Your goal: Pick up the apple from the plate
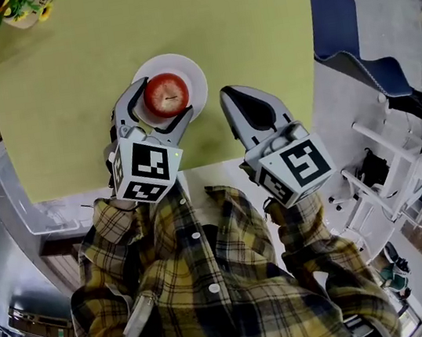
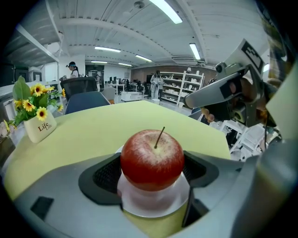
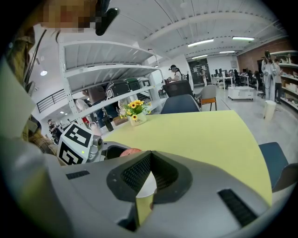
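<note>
Left tool (image 2: 152, 163) clamps apple (image 2: 152, 157), hiding much of plate (image 2: 156, 205)

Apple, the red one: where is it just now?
In the head view the red apple sits on a white plate near the green table front edge, left of centre, gripped between the jaws of the left tool.

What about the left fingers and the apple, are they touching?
Touching. The left gripper view shows the apple wedged between the left gripper's dark fingers, no gap on either side, with the plate beneath.
</note>
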Available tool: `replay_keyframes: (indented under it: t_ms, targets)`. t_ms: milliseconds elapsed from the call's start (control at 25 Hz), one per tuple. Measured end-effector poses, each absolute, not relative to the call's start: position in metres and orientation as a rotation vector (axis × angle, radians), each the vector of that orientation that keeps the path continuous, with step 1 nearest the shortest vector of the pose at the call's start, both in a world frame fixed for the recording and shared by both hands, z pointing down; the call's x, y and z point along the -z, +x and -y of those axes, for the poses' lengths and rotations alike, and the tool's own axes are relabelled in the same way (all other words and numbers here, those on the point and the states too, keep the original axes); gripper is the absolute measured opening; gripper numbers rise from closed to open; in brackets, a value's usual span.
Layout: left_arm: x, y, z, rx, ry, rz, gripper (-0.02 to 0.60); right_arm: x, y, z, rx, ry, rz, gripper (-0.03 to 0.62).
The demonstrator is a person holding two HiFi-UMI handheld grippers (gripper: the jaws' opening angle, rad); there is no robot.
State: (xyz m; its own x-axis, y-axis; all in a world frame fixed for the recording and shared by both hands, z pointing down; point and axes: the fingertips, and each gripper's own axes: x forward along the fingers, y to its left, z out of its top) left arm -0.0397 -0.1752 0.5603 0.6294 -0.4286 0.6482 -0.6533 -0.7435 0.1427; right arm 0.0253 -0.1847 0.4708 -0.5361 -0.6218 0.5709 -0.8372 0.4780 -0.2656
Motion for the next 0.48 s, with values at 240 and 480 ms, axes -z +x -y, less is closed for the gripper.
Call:
replay_keyframes:
  t_ms: [240,480]
  targets:
    - [-0.544,-0.036,0.174,-0.835,2.492,0.813,0.414,-0.46,0.024,0.187,-0.706,1.193,2.354,-0.003]
    - [-0.512,-0.034,0.167,-0.822,2.512,0.812,0.413,-0.437,0.023,0.183,-0.667,1.193,2.384,-0.003]
